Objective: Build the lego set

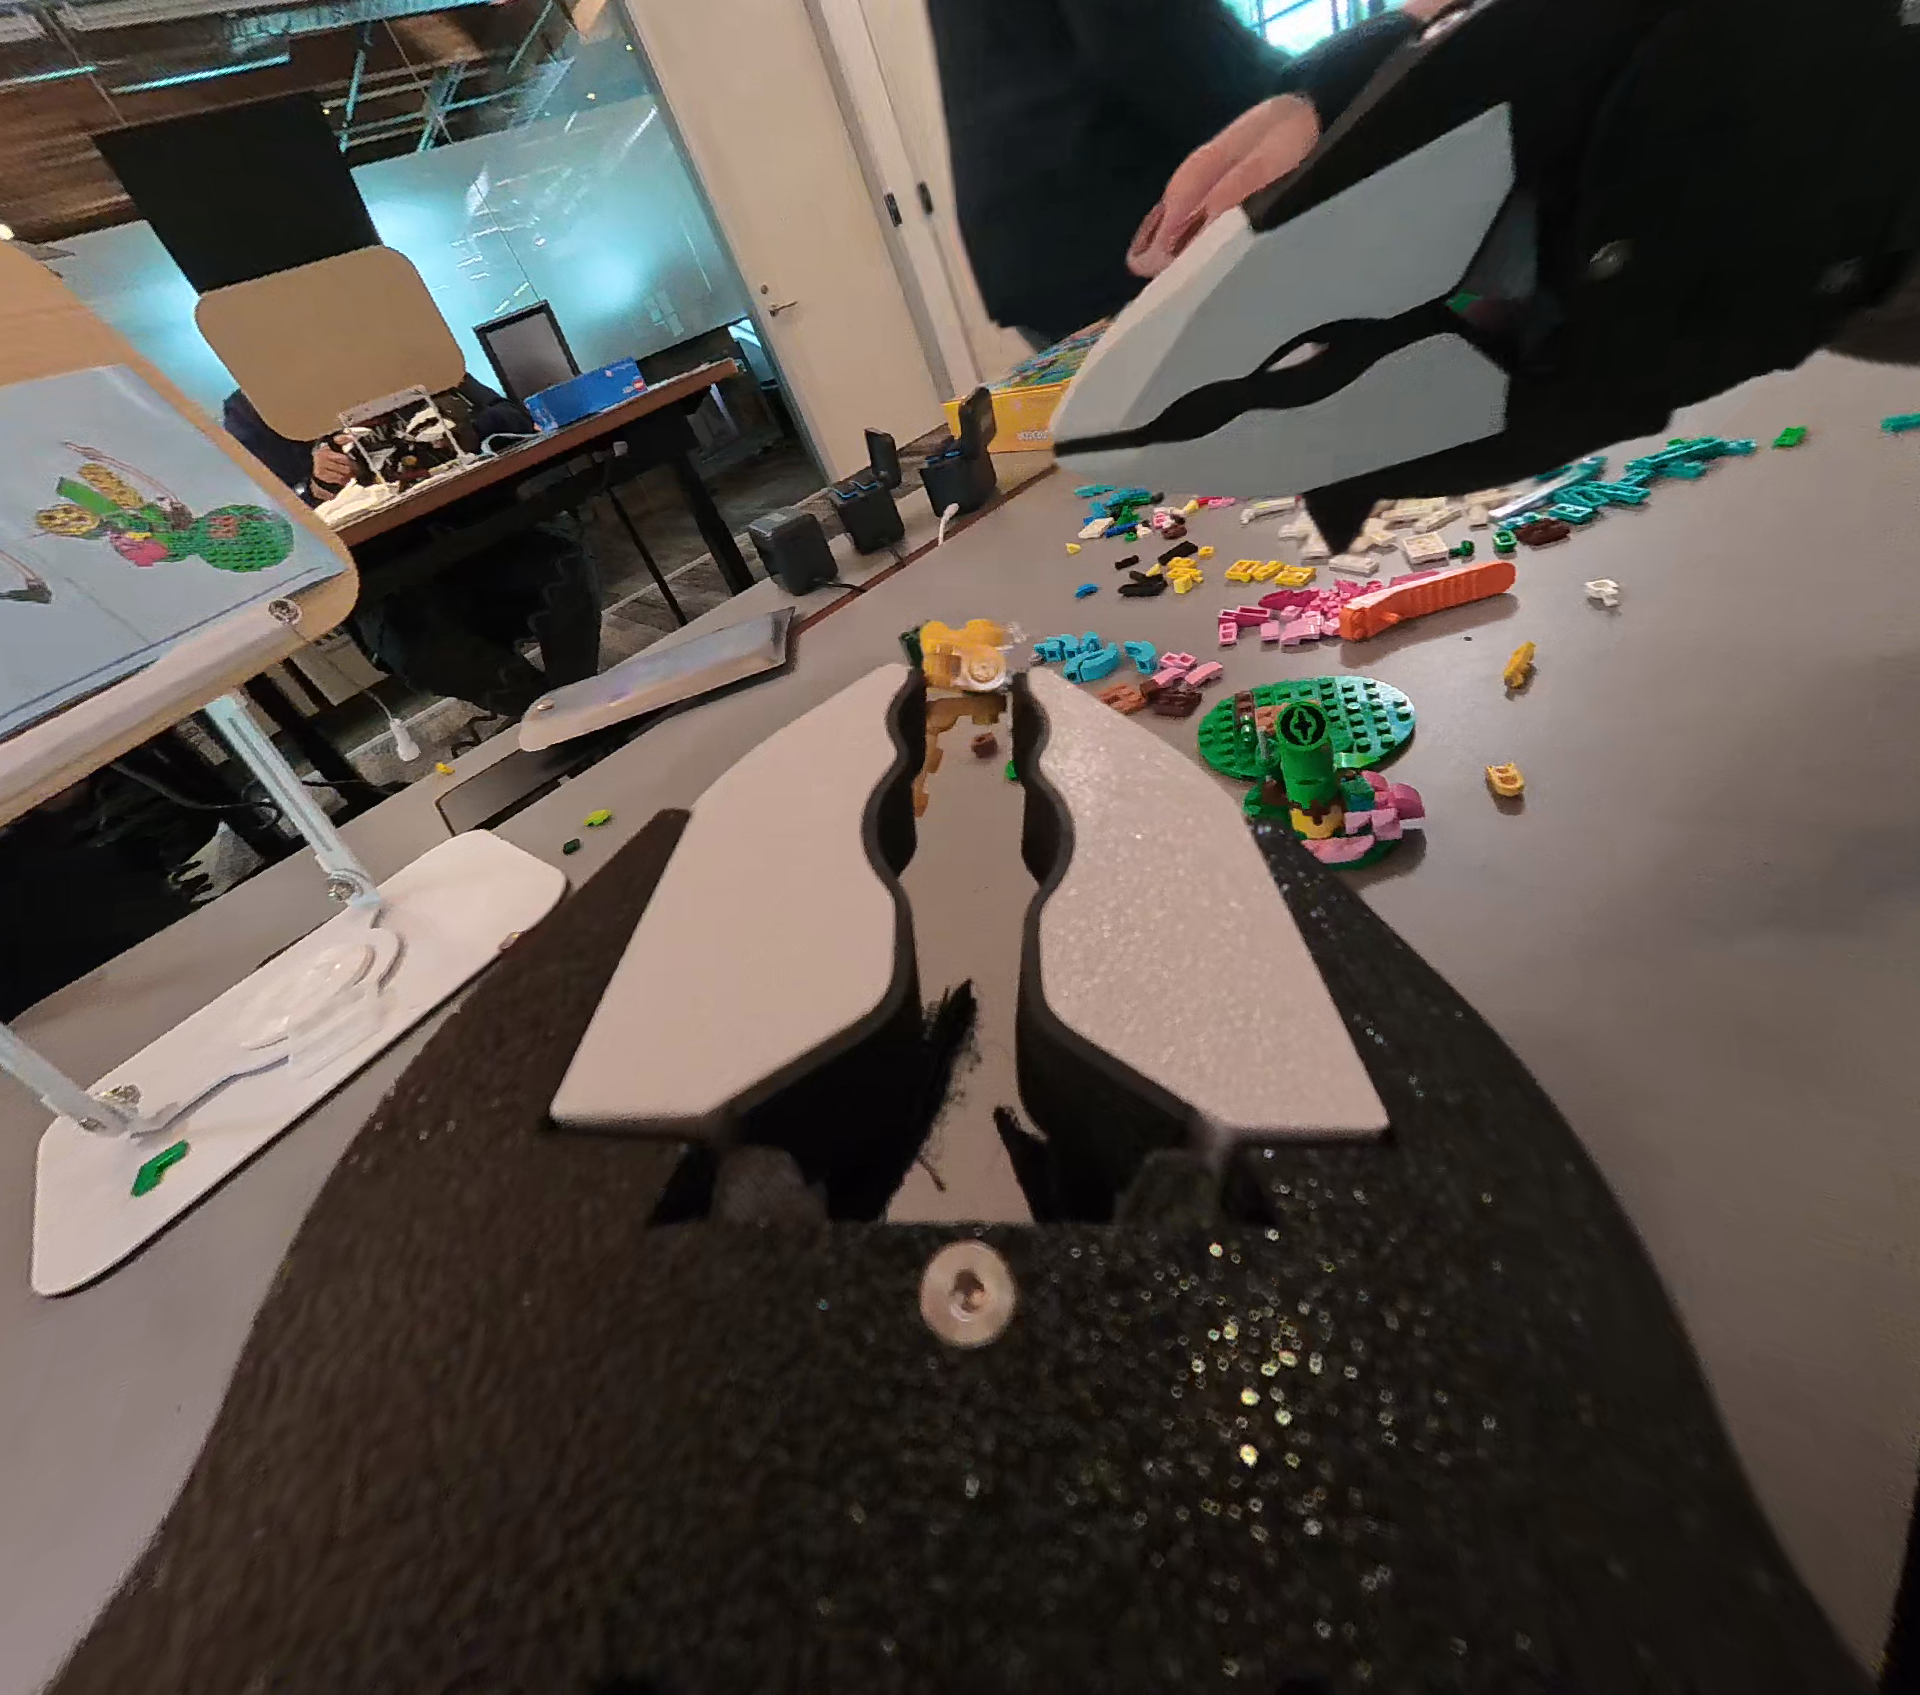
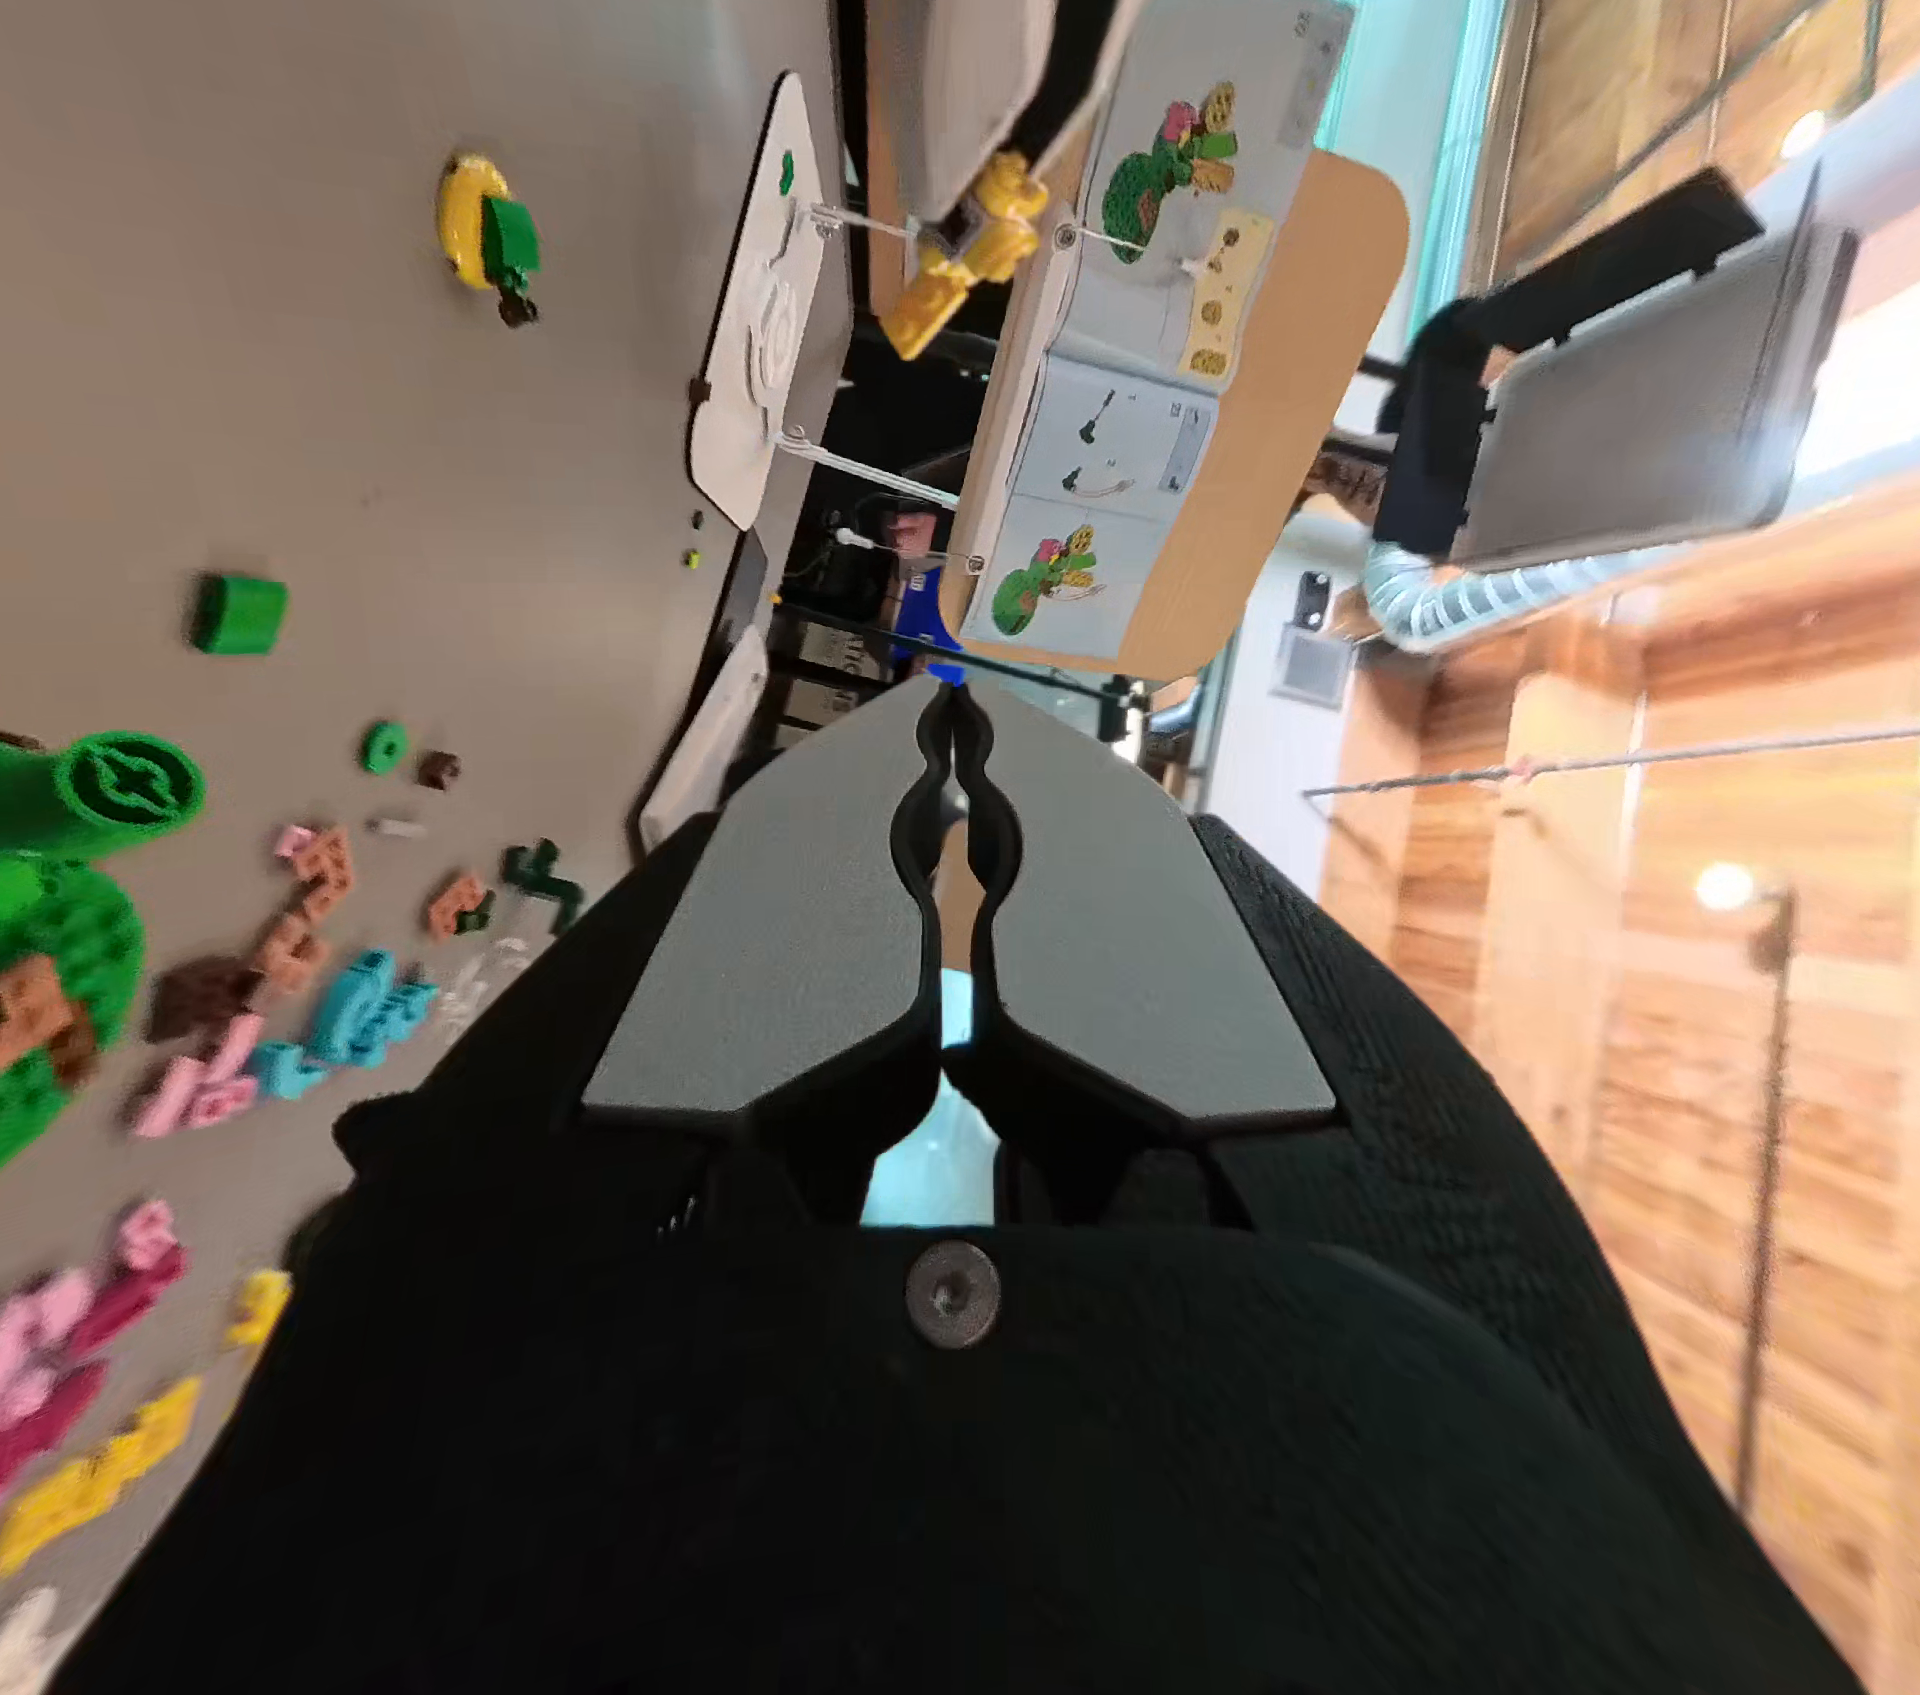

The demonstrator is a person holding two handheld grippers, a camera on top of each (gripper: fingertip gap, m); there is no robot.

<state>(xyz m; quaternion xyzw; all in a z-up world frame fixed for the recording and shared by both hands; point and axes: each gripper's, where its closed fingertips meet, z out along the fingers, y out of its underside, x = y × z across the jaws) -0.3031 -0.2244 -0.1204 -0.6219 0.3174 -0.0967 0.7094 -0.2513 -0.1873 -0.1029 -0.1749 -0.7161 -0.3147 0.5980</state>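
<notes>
A grey table carries scattered loose bricks in pink, teal, yellow and white, an orange brick separator and a round green baseplate build with a green cylinder standing on it. Behind are glass partitions, a pale door and another desk where a person sits. An instruction booklet lies open on a wooden stand at the table's edge. The left gripper pinches a small yellow lego assembly at its fingertips, held above the table; in the right wrist view its long axis runs slanted away from the tips. The right gripper is raised and rolled sideways, its fingers pressed together with nothing between them. The assembly's details are blurred.
</notes>
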